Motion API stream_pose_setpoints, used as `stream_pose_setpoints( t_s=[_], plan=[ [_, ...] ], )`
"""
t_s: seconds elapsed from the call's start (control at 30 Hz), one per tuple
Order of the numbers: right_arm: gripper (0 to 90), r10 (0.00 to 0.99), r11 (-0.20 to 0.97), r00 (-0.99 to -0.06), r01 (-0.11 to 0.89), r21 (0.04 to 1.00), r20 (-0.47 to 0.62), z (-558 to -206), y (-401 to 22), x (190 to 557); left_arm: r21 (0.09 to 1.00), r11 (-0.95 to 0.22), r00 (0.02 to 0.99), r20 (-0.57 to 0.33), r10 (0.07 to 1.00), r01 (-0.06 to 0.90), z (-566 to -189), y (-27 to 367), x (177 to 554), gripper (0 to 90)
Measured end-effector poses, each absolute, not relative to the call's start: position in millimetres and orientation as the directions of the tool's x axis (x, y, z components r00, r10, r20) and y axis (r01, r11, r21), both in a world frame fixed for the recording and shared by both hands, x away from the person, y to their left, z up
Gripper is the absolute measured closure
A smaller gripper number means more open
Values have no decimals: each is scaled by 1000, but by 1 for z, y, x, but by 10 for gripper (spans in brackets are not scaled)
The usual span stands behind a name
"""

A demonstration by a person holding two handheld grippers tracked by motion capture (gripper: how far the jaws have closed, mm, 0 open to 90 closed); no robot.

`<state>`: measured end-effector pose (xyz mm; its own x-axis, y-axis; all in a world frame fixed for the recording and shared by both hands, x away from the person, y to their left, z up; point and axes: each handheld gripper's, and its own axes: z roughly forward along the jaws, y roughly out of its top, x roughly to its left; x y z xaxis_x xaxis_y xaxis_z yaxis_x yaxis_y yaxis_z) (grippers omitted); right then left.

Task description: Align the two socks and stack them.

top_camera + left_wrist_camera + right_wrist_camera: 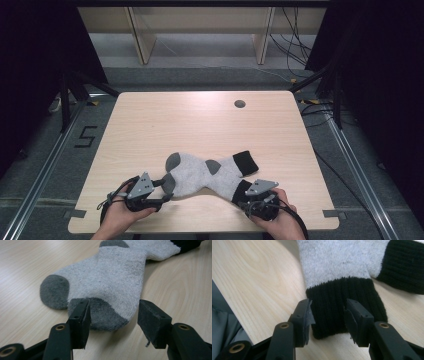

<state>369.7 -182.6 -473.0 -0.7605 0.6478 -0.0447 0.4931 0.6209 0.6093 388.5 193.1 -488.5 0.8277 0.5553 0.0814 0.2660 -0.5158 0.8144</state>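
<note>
Grey-toed socks lie crossed on the table ahead of my grippers. Left gripper has its jaws apart around the upper sock's toe (pads not pressing). Right gripper straddles a black cuff, jaws apart too.

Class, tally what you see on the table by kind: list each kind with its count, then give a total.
Grey socks with black cuffs: 2, crossed, one over the other
Hand-held tools: 2, left tool, right tool
Total: 4
</note>
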Motion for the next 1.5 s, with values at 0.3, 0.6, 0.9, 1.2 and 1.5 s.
stream_pose_setpoints(
  t_s=[0.3, 0.6, 0.9, 1.2, 1.5],
  plan=[
    [604, 642, 633, -764, 475, 611, -72, -462, -189, 363, 787, -559, 834, 108, 541, 261, -495, 193, 387, 455],
    [639, 599, 700, -794, 454, 552, -106, -480, -185, 362, 768, -582, 846, 103, 522, 266, -501, 187, 394, 522],
    [802, 602, 697, -792, 463, 548, -97, -483, -187, 359, 741, -604, 849, 88, 520, 293, -505, 183, 397, 672],
    [815, 590, 681, -805, 452, 576, -66, -479, -193, 361, 742, -575, 843, 26, 538, 344, -503, 185, 399, 828],
    [811, 611, 615, -791, 450, 648, -31, -457, -204, 359, 787, -490, 827, -47, 561, 376, -478, 190, 397, 842]
  ],
)
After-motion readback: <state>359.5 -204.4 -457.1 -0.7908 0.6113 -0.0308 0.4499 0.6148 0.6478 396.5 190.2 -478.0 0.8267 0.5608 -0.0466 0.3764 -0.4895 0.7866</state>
